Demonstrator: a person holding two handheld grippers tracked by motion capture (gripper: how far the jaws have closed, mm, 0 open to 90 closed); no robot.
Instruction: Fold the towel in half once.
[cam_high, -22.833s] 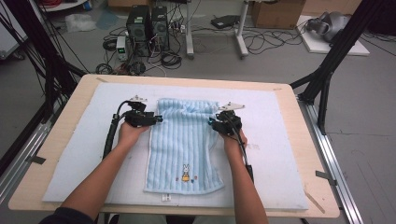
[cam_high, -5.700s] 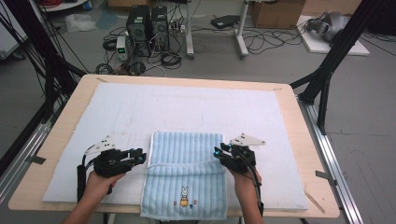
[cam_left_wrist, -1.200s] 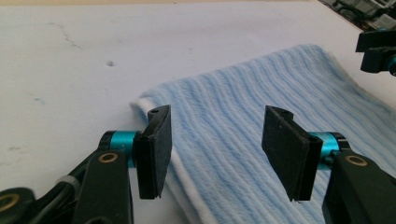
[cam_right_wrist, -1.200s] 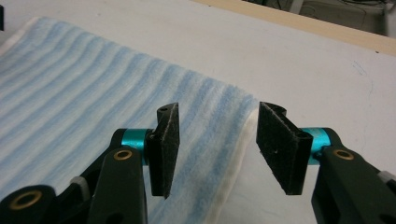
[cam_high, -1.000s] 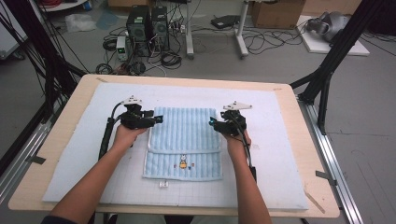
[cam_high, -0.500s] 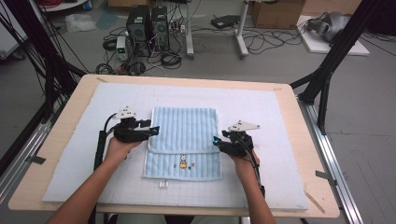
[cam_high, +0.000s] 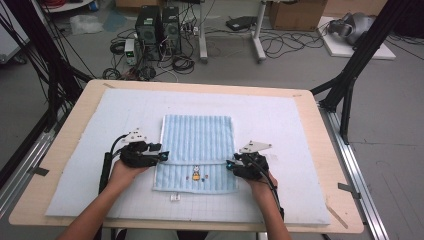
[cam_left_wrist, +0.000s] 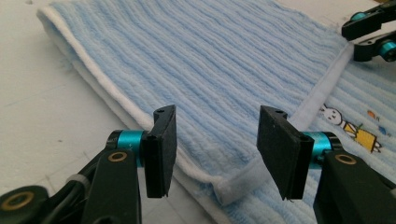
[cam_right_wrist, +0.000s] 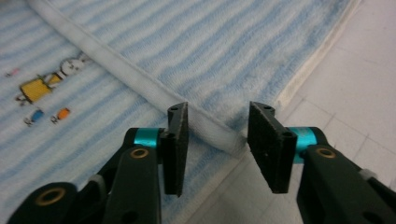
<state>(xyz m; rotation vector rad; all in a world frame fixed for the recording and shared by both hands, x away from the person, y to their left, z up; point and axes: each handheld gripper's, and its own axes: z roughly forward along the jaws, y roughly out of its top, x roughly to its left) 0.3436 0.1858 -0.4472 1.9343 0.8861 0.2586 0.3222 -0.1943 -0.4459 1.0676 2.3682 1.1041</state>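
A light blue striped towel (cam_high: 197, 140) lies folded on the white mat, its upper layer ending in a white hem (cam_high: 197, 163) above a small rabbit print (cam_high: 196, 175). My left gripper (cam_high: 164, 155) sits at the hem's left end and my right gripper (cam_high: 229, 164) at its right end. In the left gripper view the jaws (cam_left_wrist: 215, 149) stand open around the upper layer's corner (cam_left_wrist: 233, 189), pads clear of it. In the right gripper view the jaws (cam_right_wrist: 217, 140) straddle the other hem corner (cam_right_wrist: 229, 140) in the same way. Both pairs of jaws have just been closing.
The white gridded mat (cam_high: 280, 125) covers a wooden table (cam_high: 325, 165). A small white tag (cam_high: 175, 198) lies just before the towel's near edge. Black frame struts (cam_high: 350, 70) stand at the table's sides. Computers and cables (cam_high: 160, 30) crowd the floor behind.
Both grippers have moved from the towel's far corners toward the person, along its sides, down to the hem of the upper layer. The towel itself has stayed put.
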